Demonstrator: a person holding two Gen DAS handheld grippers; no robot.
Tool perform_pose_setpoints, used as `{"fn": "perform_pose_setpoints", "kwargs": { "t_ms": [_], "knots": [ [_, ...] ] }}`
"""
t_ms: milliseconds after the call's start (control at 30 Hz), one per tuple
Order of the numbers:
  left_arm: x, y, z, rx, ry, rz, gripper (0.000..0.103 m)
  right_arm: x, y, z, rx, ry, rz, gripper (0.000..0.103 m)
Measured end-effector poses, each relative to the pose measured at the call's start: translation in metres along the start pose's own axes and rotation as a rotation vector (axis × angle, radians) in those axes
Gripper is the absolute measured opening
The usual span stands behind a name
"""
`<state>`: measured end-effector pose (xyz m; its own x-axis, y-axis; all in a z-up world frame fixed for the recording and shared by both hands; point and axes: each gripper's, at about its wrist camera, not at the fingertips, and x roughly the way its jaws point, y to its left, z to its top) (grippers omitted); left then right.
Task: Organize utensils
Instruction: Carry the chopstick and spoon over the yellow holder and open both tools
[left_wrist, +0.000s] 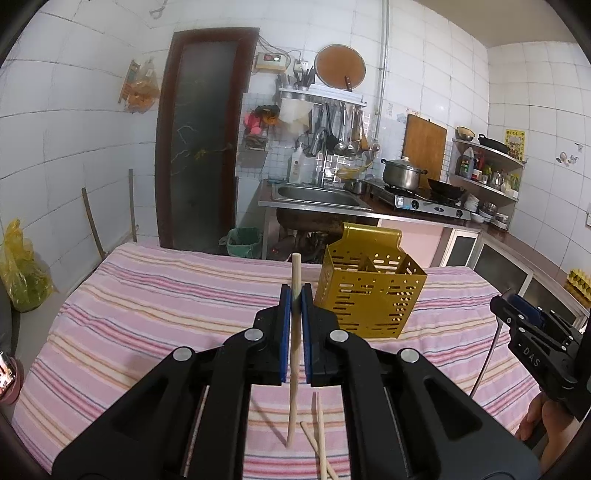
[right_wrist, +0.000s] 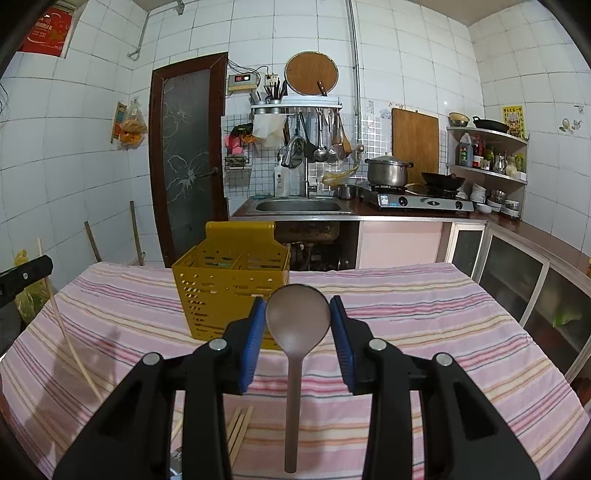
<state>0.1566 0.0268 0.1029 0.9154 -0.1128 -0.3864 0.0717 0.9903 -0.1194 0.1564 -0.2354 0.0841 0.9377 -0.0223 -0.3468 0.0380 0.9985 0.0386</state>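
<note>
My left gripper (left_wrist: 295, 292) is shut on a wooden chopstick (left_wrist: 293, 369), which stands almost upright above the striped tablecloth (left_wrist: 147, 314). Just right of it and a little farther off stands the gold perforated utensil holder (left_wrist: 369, 295), with two compartments. My right gripper (right_wrist: 298, 304) is shut on the bowl of a grey-brown spoon (right_wrist: 297, 317), whose handle hangs toward the camera. The holder (right_wrist: 229, 288) sits just behind and left of the spoon. Loose chopsticks (left_wrist: 317, 439) lie on the cloth below both grippers (right_wrist: 240, 428). The left gripper (right_wrist: 26, 275) and its chopstick (right_wrist: 62, 328) show at the left edge.
The right gripper (left_wrist: 517, 310) and a person's hand (left_wrist: 546, 424) sit at the right edge. Beyond the table's far edge are a sink (right_wrist: 299, 205), a gas stove (right_wrist: 417, 199) with pots, and a dark door (right_wrist: 188, 158). A yellow bag (left_wrist: 22, 266) stands left of the table.
</note>
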Motion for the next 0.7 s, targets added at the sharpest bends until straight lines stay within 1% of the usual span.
{"fn": "perform_pose_setpoints", "kwargs": {
  "t_ms": [167, 300, 500, 633, 700],
  "knots": [
    [0.008, -0.009, 0.016, 0.012, -0.017, -0.025, 0.004, 0.006, -0.003, 0.015, -0.009, -0.02, -0.006, 0.036],
    [0.011, -0.017, 0.037, 0.006, -0.038, -0.069, 0.004, 0.009, -0.007, 0.037, -0.005, -0.056, 0.001, 0.036],
    [0.017, -0.037, 0.083, 0.018, -0.106, -0.119, 0.004, 0.025, -0.002, 0.086, -0.013, -0.121, 0.018, 0.036],
    [0.033, -0.046, 0.123, -0.016, -0.134, -0.164, 0.004, 0.045, 0.004, 0.123, -0.001, -0.152, 0.039, 0.036],
    [0.041, -0.05, 0.137, -0.021, -0.151, -0.164, 0.004, 0.056, 0.009, 0.141, -0.001, -0.168, 0.046, 0.036]
  ]
}}
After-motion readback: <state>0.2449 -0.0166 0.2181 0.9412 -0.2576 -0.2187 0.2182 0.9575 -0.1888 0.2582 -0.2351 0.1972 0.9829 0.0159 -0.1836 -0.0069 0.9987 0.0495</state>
